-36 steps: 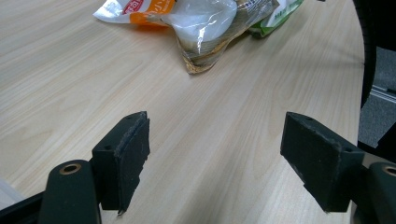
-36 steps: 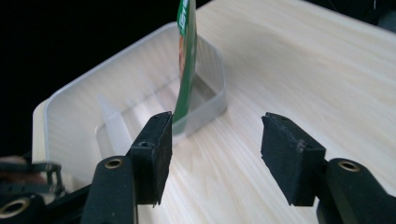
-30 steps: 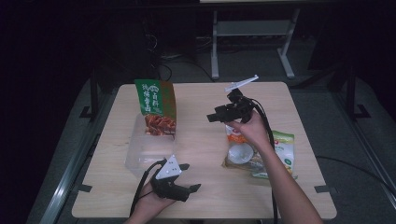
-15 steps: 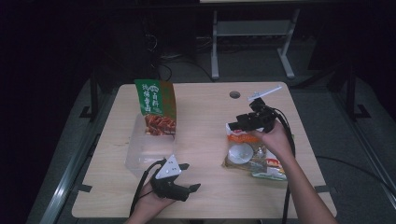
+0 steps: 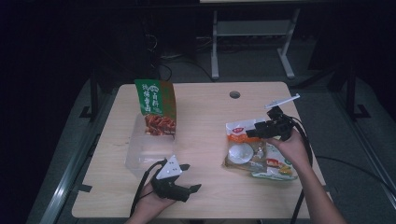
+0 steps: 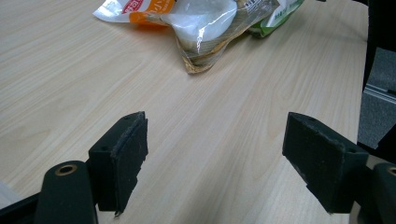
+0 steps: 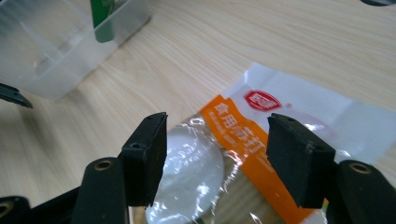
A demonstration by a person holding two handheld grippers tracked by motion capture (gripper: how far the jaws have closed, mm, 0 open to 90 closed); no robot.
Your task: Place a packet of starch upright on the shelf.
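A clear packet with an orange band (image 5: 242, 140) lies on the right of the wooden table (image 5: 205, 107), on top of a green packet (image 5: 280, 171). My right gripper (image 5: 252, 131) hovers just above its far end, pointing left. In the right gripper view the right gripper (image 7: 217, 140) is open over the orange packet (image 7: 261, 100); its jaws have just been opening further and press on nothing. My left gripper (image 5: 192, 177) rests open near the front edge. Bare wood lies between the left gripper (image 6: 215, 140) jaws, with the packets (image 6: 205, 23) farther off.
A tall green snack bag (image 5: 156, 108) stands in a clear plastic bin (image 5: 139, 151) at the table's left. The bin (image 7: 51, 51) and the bag's edge (image 7: 103, 18) lie beyond the right jaws. A cable hole (image 5: 234, 94) sits at the back; a metal frame (image 5: 252, 32) stands behind.
My right hand has moved right and down from the table's middle until its gripper hangs over the orange packet. The left hand has stayed put.
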